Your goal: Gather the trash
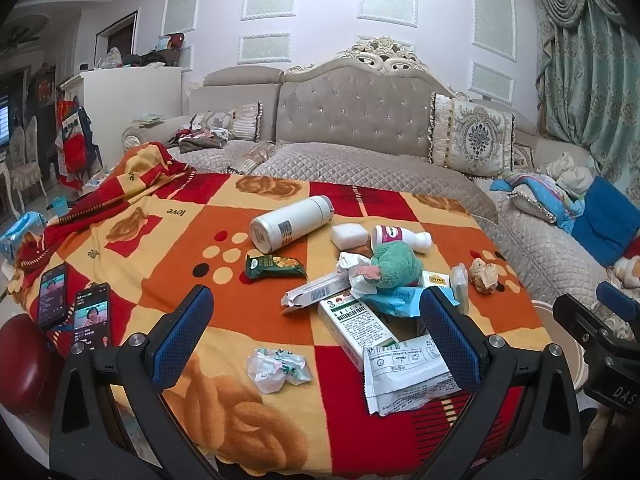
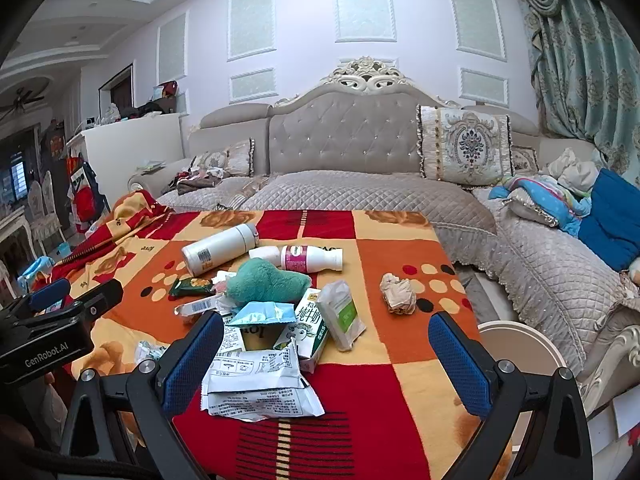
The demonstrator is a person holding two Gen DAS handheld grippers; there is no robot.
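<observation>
We see the trash heaped mid-surface: a torn white wrapper nearest, a milk carton behind it, a crumpled wad apart to the right. Both claws, left and right, hover wide open, empty. Nothing looks collected yet; next we must close on the wrapper. A pale rim beyond the right edge may be the bin.

Both fisheye cameras sit low at the near edge of the blanket-covered table, facing 12 o'clock toward the sofa. The left wrist view looks from the left, with the white printed wrapper at 1 o'clock; the right wrist view has the same wrapper at 11 o'clock. The 2 views share the tabletop clutter, sofa and curtain, all near.
</observation>
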